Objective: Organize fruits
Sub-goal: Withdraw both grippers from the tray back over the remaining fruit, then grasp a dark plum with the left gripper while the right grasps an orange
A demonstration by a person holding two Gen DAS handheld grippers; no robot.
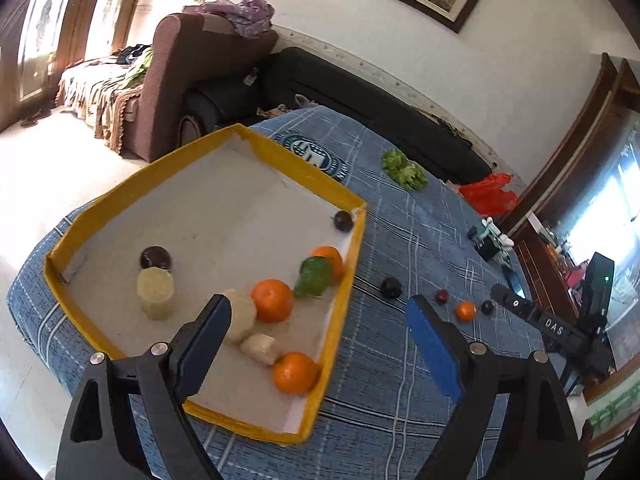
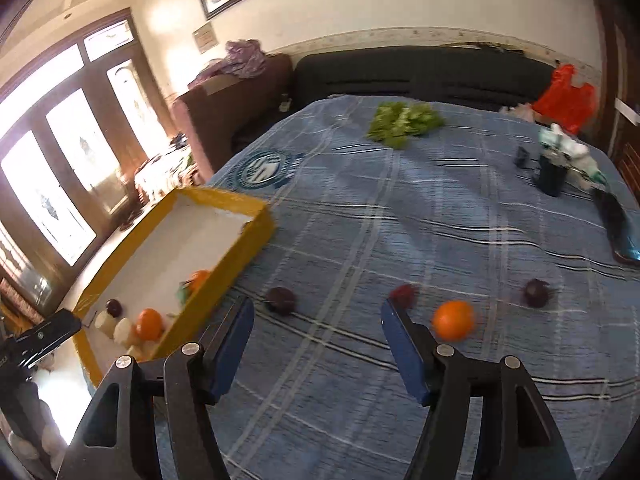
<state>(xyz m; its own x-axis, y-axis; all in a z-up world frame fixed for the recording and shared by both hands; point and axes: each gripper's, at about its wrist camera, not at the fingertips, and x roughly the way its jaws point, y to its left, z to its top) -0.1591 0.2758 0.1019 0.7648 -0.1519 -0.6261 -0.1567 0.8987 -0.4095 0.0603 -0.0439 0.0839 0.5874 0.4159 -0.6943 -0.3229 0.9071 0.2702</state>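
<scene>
— Three oranges (image 1: 272,300) sit inside the yellow box (image 1: 304,168), see? One is near the front wall, one is in the middle, and one is by the right wall.

— What else is in the box?

— Some pale chunks (image 1: 156,294), two dark plums (image 1: 155,258) and a leafy green thing (image 1: 314,276) that leans on the far orange. One plum is way back in the corner.

— Where is the box?

— On the blue checked cloth (image 1: 400,360), over on the left side.

— Is any fruit outside the box?

— Yes. On the cloth lie a small orange (image 2: 454,320), a red fruit (image 2: 404,294) just beside it, and two dark plums, one near the box wall (image 2: 282,300) and one far to the right (image 2: 538,292). They are blurry in the right camera.

— What is the left gripper (image 1: 320,320) doing?

— Its blue fingers are spread wide apart and hold nothing. It hangs over the near edge of the box.

— And the right gripper (image 2: 316,320)?

— Spread wide too, with nothing in it. It hangs over the cloth, and the red fruit peeks out just behind its right finger.

— What is at the far end?

— A bunch of green leaves (image 2: 404,120) and a red bag (image 2: 568,96).
</scene>
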